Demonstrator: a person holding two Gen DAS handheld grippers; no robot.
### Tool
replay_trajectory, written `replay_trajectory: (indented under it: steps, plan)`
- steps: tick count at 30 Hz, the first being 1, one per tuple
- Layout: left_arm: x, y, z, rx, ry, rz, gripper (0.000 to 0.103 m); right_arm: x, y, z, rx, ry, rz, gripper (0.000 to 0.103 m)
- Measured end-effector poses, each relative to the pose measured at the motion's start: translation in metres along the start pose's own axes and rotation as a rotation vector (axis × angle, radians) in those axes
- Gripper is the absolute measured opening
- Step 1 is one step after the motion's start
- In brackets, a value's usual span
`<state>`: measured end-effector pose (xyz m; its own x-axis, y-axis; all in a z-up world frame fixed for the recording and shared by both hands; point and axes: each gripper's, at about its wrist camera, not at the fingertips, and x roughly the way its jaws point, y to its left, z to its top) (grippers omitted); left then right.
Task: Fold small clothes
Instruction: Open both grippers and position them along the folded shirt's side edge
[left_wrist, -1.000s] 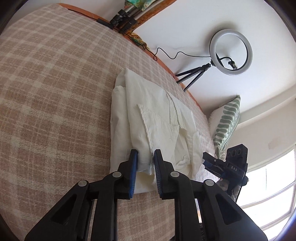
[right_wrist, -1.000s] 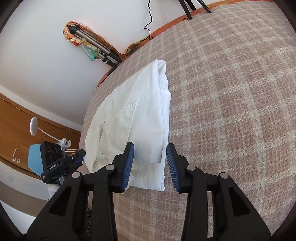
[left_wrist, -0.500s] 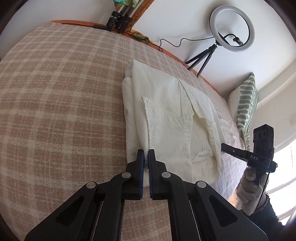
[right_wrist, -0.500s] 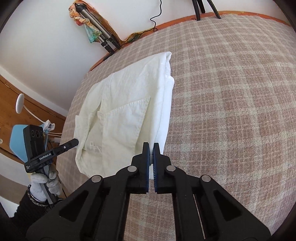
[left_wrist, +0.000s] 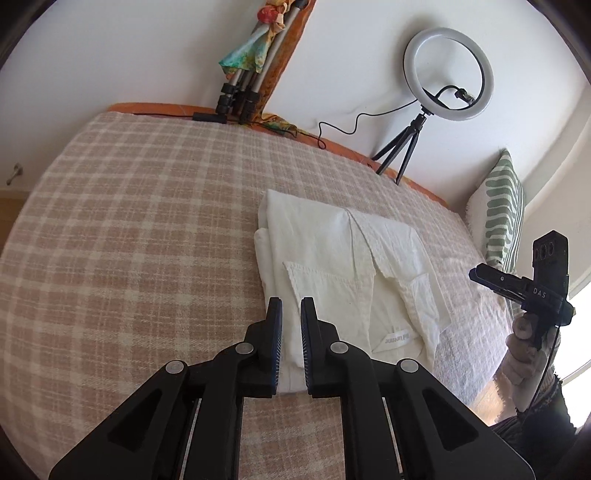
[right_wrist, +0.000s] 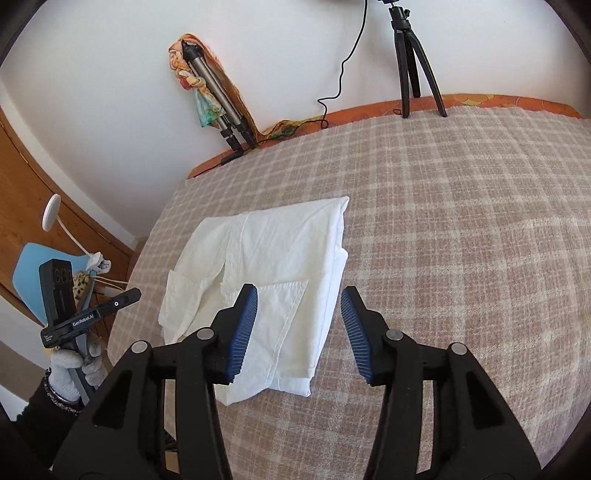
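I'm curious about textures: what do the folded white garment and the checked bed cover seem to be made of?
The folded white garment looks like thin woven cotton or linen, matte, with fine creases and stitched hems. The pink-and-cream checked bed cover looks like a coarser, slightly fuzzy woven blanket, perhaps wool or a blend.

We see a white shirt (left_wrist: 332, 273) folded into a rough rectangle, lying flat on the plaid blanket (left_wrist: 129, 240). Its layers are stacked, and the long folded side shows several edges one on top of another. On top sits a patch pocket (right_wrist: 280, 306) with a stitched hem, and beside it the open collar with a small printed label (left_wrist: 397, 339). The cloth is lightly creased, and the sleeves are tucked in.
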<state>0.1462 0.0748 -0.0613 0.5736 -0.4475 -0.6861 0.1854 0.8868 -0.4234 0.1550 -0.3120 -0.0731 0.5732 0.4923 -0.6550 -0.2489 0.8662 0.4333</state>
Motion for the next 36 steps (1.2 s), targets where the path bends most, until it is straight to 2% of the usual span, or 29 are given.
replay_trajectory:
  steps: [2, 4, 5, 10, 14, 22, 25, 30, 33, 36]
  plan:
    - [0.005, -0.008, 0.013, 0.008, -0.02, -0.003, 0.009, 0.006, 0.003, 0.011, 0.0, -0.029, -0.014, 0.049]
    - [0.014, -0.017, 0.026, 0.009, -0.033, -0.004, 0.009, 0.015, 0.011, 0.02, -0.028, -0.044, -0.036, 0.034]
    - [0.02, -0.021, 0.032, 0.013, -0.034, -0.006, 0.009, 0.021, 0.015, 0.025, -0.039, -0.044, -0.041, 0.033]
    - [0.056, -0.042, 0.059, 0.042, -0.02, -0.024, 0.008, 0.058, 0.039, 0.042, -0.112, -0.025, -0.066, 0.033]
    - [0.089, -0.054, 0.07, 0.086, 0.01, -0.009, 0.009, 0.09, 0.052, 0.048, -0.177, 0.014, -0.109, 0.033]
    - [0.14, -0.042, 0.058, 0.141, 0.099, 0.067, 0.009, 0.134, 0.044, 0.042, -0.226, 0.116, -0.192, 0.033]
    - [0.147, -0.035, 0.051, 0.141, 0.103, 0.059, 0.009, 0.147, 0.037, 0.036, -0.237, 0.144, -0.235, 0.033]
    - [0.146, -0.03, 0.052, 0.132, 0.11, 0.048, 0.008, 0.15, 0.027, 0.031, -0.213, 0.171, -0.221, 0.03]
    - [0.137, -0.021, 0.058, 0.109, 0.079, 0.087, 0.009, 0.138, 0.018, 0.041, -0.175, 0.134, -0.224, 0.03]
    - [0.129, 0.005, 0.062, 0.03, 0.065, 0.117, 0.008, 0.129, -0.008, 0.051, -0.083, 0.117, -0.282, 0.03]
